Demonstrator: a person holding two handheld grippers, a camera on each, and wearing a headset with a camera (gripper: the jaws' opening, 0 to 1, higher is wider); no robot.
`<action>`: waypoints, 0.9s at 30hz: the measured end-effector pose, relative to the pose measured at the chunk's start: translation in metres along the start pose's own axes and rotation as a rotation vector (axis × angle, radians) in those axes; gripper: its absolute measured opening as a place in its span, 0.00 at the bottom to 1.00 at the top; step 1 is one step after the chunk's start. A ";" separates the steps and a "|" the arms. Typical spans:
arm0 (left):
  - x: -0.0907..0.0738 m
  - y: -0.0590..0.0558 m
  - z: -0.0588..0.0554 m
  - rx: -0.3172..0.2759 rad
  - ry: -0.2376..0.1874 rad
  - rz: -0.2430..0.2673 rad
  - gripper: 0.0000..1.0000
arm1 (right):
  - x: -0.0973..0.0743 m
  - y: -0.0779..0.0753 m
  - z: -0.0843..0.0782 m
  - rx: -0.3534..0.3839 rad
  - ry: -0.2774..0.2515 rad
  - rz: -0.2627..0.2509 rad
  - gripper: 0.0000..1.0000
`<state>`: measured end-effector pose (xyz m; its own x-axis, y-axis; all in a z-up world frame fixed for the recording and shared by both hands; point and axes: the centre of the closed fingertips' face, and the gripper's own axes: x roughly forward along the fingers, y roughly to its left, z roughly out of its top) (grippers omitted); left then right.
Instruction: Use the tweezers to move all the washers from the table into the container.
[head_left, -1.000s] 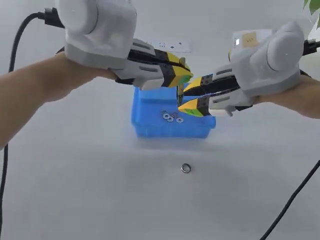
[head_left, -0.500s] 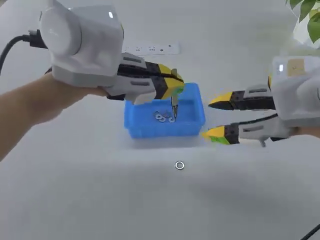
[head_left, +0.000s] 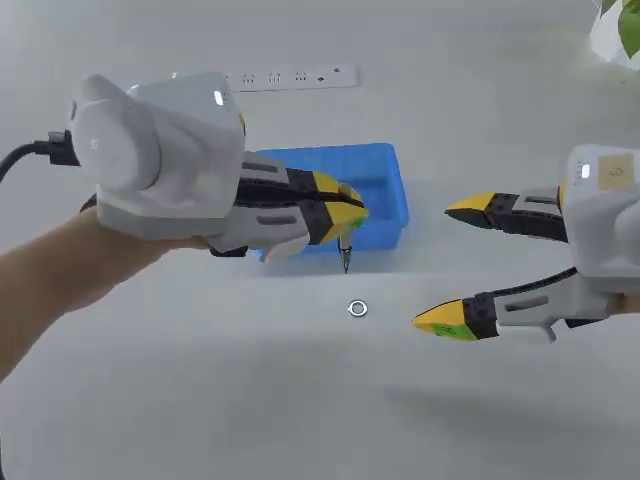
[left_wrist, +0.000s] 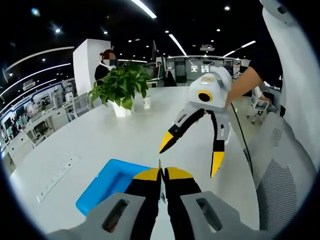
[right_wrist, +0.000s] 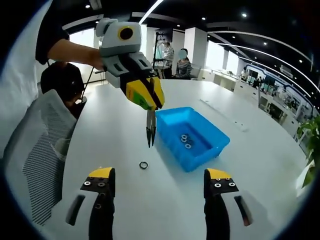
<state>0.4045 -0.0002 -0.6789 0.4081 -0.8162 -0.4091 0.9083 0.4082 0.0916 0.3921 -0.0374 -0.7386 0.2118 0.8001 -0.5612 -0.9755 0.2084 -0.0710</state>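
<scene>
Tweezers (head_left: 345, 255), clamped in the left gripper (head_left: 350, 208), have swung off the blue container (head_left: 385, 165) and now point down near the last washer (head_left: 358, 309) on the table (head_left: 300, 400); the right gripper (head_left: 437, 265) has drawn aside, jaws spread wide (tweezer tips look empty, hard to be sure), so one pick likely remains

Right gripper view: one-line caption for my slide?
Left gripper holds tweezers tip-down near a washer on the table, beside the blue container.
</scene>
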 end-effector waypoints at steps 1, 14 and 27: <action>0.000 -0.001 -0.001 -0.004 -0.002 0.000 0.06 | 0.001 0.004 0.000 0.003 -0.002 0.007 0.74; 0.003 -0.022 -0.009 -0.050 -0.036 -0.038 0.06 | 0.007 0.029 -0.016 0.071 0.010 0.058 0.81; 0.013 -0.026 -0.023 -0.054 -0.026 -0.045 0.06 | 0.007 0.041 -0.024 0.101 0.021 0.089 0.80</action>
<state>0.3839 -0.0124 -0.7075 0.3697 -0.8442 -0.3882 0.9198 0.3917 0.0243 0.3524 -0.0372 -0.7649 0.1222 0.8065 -0.5784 -0.9791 0.1935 0.0629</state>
